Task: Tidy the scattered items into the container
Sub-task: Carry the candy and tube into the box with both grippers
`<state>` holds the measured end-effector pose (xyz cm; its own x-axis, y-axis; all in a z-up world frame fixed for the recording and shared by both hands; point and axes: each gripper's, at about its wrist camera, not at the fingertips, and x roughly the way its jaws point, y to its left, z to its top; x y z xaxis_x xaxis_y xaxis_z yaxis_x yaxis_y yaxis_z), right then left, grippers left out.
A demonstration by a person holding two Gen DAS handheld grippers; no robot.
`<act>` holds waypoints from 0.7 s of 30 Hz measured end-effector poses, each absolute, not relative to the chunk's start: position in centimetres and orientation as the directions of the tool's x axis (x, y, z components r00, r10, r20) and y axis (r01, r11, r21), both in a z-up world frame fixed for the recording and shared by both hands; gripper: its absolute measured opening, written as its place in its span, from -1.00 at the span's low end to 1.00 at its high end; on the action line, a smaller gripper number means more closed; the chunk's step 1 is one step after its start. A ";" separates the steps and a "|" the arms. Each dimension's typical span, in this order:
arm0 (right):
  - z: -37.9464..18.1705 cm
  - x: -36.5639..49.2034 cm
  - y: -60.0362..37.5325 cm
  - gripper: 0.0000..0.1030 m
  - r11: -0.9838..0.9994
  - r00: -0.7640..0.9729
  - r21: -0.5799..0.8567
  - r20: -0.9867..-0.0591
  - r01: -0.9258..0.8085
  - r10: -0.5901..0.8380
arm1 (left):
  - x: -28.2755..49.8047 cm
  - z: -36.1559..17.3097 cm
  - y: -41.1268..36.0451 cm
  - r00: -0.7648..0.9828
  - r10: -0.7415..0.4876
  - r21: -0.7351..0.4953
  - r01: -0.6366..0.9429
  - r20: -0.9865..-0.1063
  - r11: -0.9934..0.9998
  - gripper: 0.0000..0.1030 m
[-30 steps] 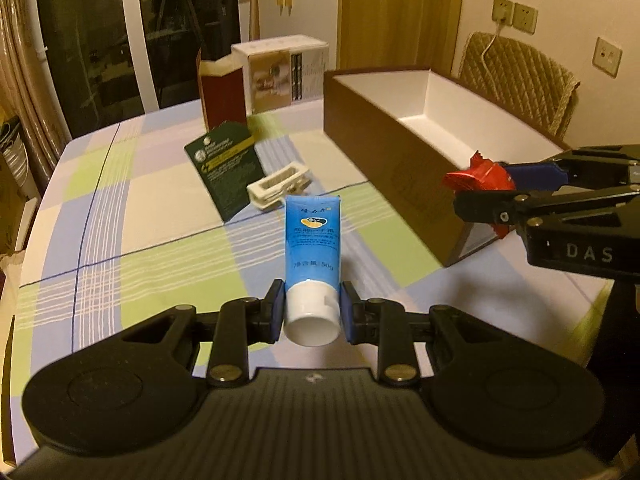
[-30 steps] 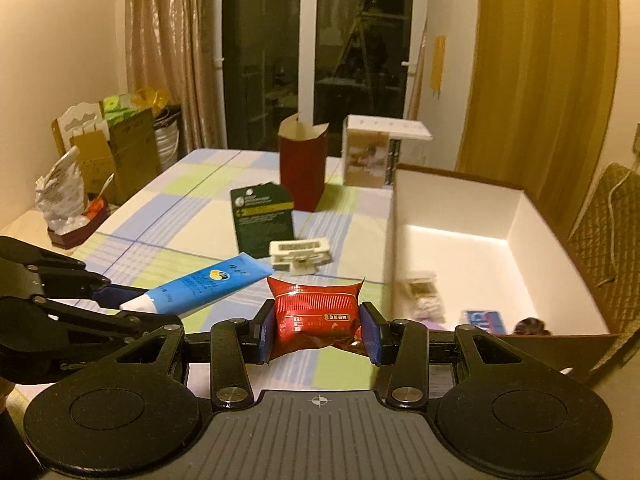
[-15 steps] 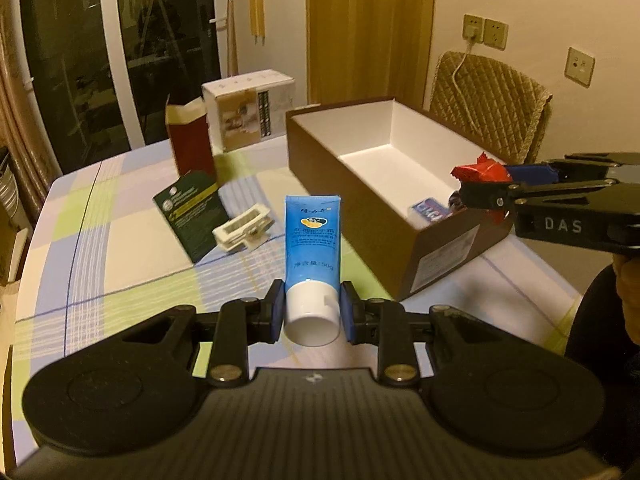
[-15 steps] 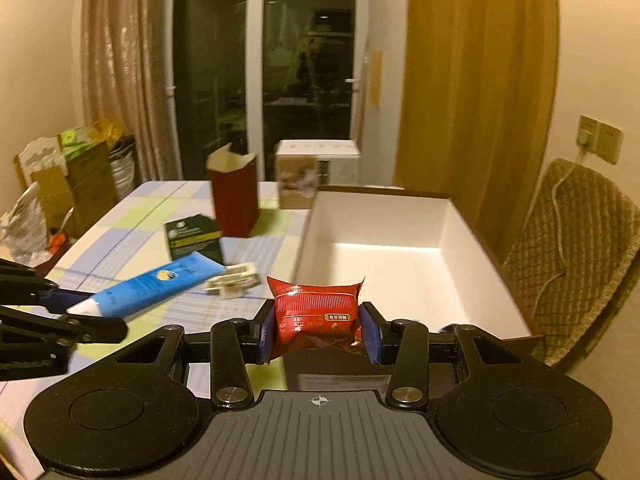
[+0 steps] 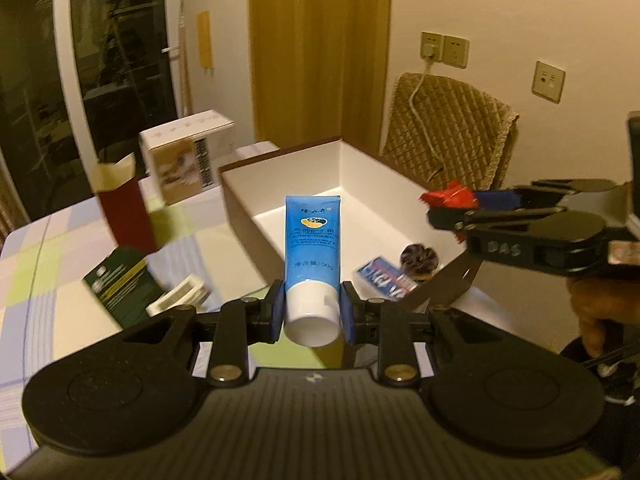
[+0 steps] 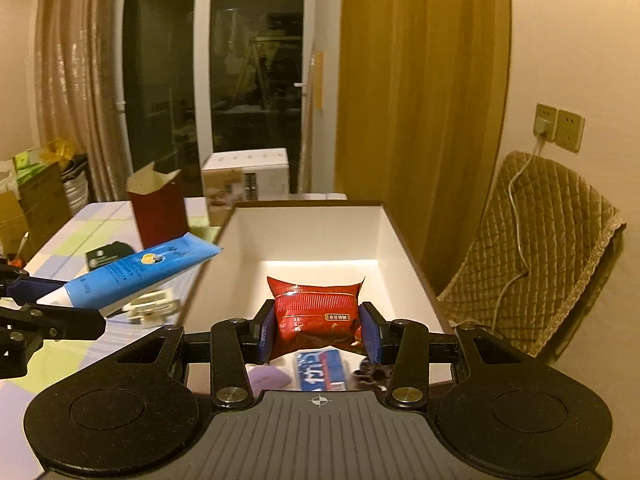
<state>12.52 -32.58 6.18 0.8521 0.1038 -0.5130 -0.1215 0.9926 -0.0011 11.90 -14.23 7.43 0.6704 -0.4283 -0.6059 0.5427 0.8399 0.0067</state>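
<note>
Already clamped: left gripper (image 5: 312, 312) fingers tight on blue tube (image 5: 312, 248) at its white cap end, tube tip over near corner of white-lined box (image 5: 360, 168). Likewise right gripper (image 6: 318, 330) fingers pinching red snack packet (image 6: 316, 312) above box interior. Inside box, below fingers: blue-and-white packet (image 6: 320, 370), dark round item (image 5: 419, 258), purple item (image 6: 267, 378).

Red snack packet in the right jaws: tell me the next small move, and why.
Probably lower it a little and open the jaws. The right gripper holds the red snack packet above the white interior of the box, past its near rim, with a blue-and-white packet lying below, so a release should land it inside.
</note>
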 end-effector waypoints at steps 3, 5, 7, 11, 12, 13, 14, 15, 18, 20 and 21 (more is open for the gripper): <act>5.6 13.7 -33.5 -0.11 0.995 0.848 0.015 -0.521 -0.102 0.095 | 13.0 7.2 -16.1 0.658 -0.443 0.010 0.565 -0.609 0.825 -0.54; 5.1 14.3 -34.1 -0.11 0.996 0.844 0.028 -0.528 -0.088 0.089 | 13.7 6.8 -17.2 0.649 -0.449 0.012 0.577 -0.614 0.817 -0.54; 4.6 14.9 -34.7 -0.11 0.996 0.840 0.047 -0.536 -0.074 0.087 | 14.4 6.3 -18.0 0.639 -0.454 0.011 0.586 -0.621 0.810 -0.54; 3.7 15.6 -35.5 -0.11 0.996 0.831 0.074 -0.549 -0.053 0.086 | 15.3 5.1 -19.3 0.621 -0.455 0.015 0.601 -0.638 0.799 -0.54; 3.5 15.8 -35.7 -0.11 0.996 0.829 0.080 -0.552 -0.050 0.086 | 15.5 4.8 -19.5 0.617 -0.455 0.016 0.604 -0.642 0.796 -0.54; 3.4 16.0 -35.8 -0.11 0.995 0.827 0.086 -0.555 -0.048 0.088 | 15.7 4.5 -19.7 0.613 -0.455 0.017 0.607 -0.646 0.795 -0.54; 3.2 16.1 -35.9 -0.11 0.995 0.825 0.093 -0.558 -0.046 0.090 | 15.8 4.2 -20.0 0.610 -0.453 0.018 0.609 -0.650 0.793 -0.54; 3.1 16.3 -36.0 -0.11 0.994 0.824 0.098 -0.560 -0.045 0.093 | 16.0 4.0 -20.2 0.608 -0.452 0.019 0.610 -0.653 0.792 -0.54; 2.7 16.6 -36.0 -0.11 0.993 0.819 0.105 -0.566 -0.047 0.099 | 16.3 3.3 -20.6 0.602 -0.448 0.022 0.612 -0.661 0.790 -0.54; 2.5 16.8 -36.0 -0.11 0.993 0.815 0.105 -0.571 -0.050 0.102 | 16.5 2.9 -20.7 0.601 -0.444 0.024 0.611 -0.664 0.791 -0.54; 2.4 16.9 -36.0 -0.11 0.993 0.813 0.106 -0.573 -0.051 0.103 | 16.6 2.8 -20.8 0.601 -0.442 0.025 0.610 -0.666 0.792 -0.54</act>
